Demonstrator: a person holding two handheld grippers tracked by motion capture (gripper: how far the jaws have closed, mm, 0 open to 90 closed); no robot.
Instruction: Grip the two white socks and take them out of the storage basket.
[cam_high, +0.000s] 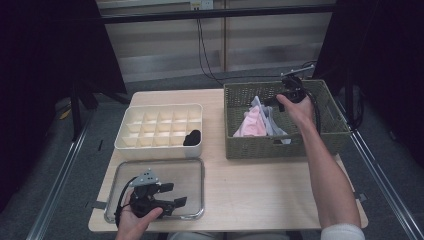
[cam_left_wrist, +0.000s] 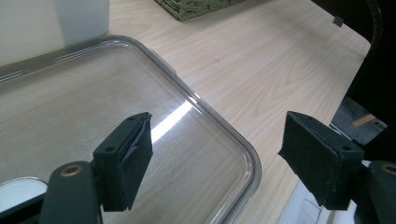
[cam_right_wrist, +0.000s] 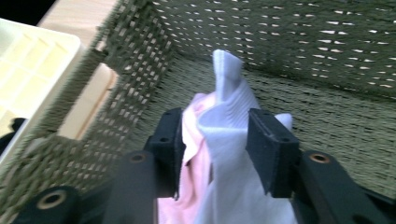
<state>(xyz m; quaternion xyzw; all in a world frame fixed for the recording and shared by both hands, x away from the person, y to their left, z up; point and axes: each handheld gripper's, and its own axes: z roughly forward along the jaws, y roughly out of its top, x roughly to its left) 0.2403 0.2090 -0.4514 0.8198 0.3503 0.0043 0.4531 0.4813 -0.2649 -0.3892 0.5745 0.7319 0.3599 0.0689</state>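
In the woven olive basket (cam_high: 280, 148) at the right of the table lie a white cloth (cam_high: 263, 108) and a pink cloth (cam_high: 251, 126). My right gripper (cam_high: 270, 102) reaches into the basket from its far right side. In the right gripper view its jaws (cam_right_wrist: 215, 140) are shut on the white cloth (cam_right_wrist: 229, 84), which stands up in a peak between the pads, with a fold of pink cloth (cam_right_wrist: 191, 121) caught against the left pad. My left gripper (cam_high: 169, 195) rests open over the clear plastic tray (cam_high: 192, 165) near the front left; its jaws (cam_left_wrist: 219, 140) hold nothing.
A cream divided organizer (cam_high: 150, 146) stands behind the clear tray, with one black item (cam_high: 192, 137) in a front right compartment. Bare wooden tabletop (cam_high: 250, 185) lies between the tray and the basket. The basket's walls (cam_right_wrist: 303, 42) close in around the right gripper.
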